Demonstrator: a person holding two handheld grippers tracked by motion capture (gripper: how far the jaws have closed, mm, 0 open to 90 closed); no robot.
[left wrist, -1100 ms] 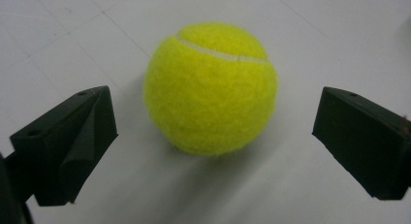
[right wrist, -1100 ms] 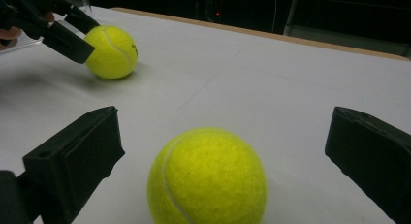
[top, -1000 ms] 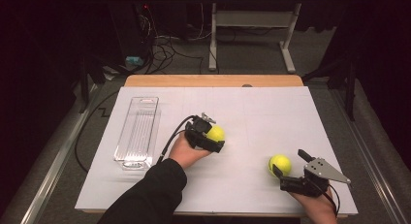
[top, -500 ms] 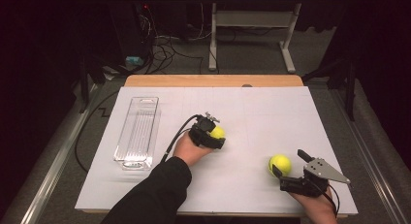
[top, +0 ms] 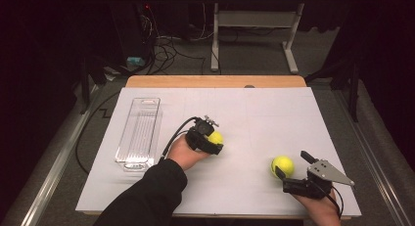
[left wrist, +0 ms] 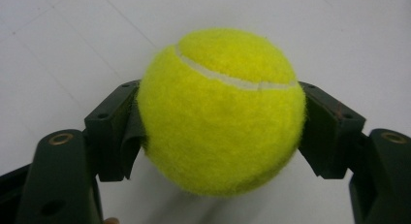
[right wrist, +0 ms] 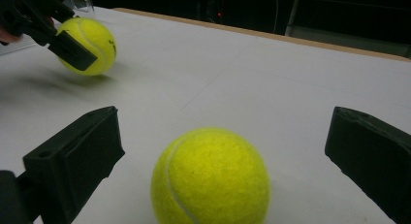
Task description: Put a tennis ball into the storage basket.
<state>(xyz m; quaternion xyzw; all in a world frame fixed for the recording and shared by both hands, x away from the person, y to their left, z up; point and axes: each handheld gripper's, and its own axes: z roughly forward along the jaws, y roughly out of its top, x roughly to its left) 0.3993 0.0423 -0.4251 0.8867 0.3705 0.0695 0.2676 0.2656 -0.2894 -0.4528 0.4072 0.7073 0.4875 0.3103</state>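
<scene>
While the white table [top: 274, 113] spreads across most of the high view, the clear tray [top: 139, 133] lies lengthwise at its left side, empty as far as I can tell. My left gripper [top: 211, 139] sits just left of the frame's middle, and its jaws have just been closing; in the left gripper view they now pinch a tennis ball [left wrist: 220, 110], pads pressed into the felt on both sides. My right gripper [top: 286, 177] waits at the lower right of the high view with its jaws spread wide, the second tennis ball [top: 283, 166] lying on the table between them in the right gripper view and touched by neither pad.

I judge the step in hand to be lifting the left ball and carrying it to the tray. To do it well, I should keep the squeeze steady across the ball's widest part, raise it straight off the table before swinging left, and lower it between the tray's walls before I let go, since a round ball rolls off easily.
</scene>
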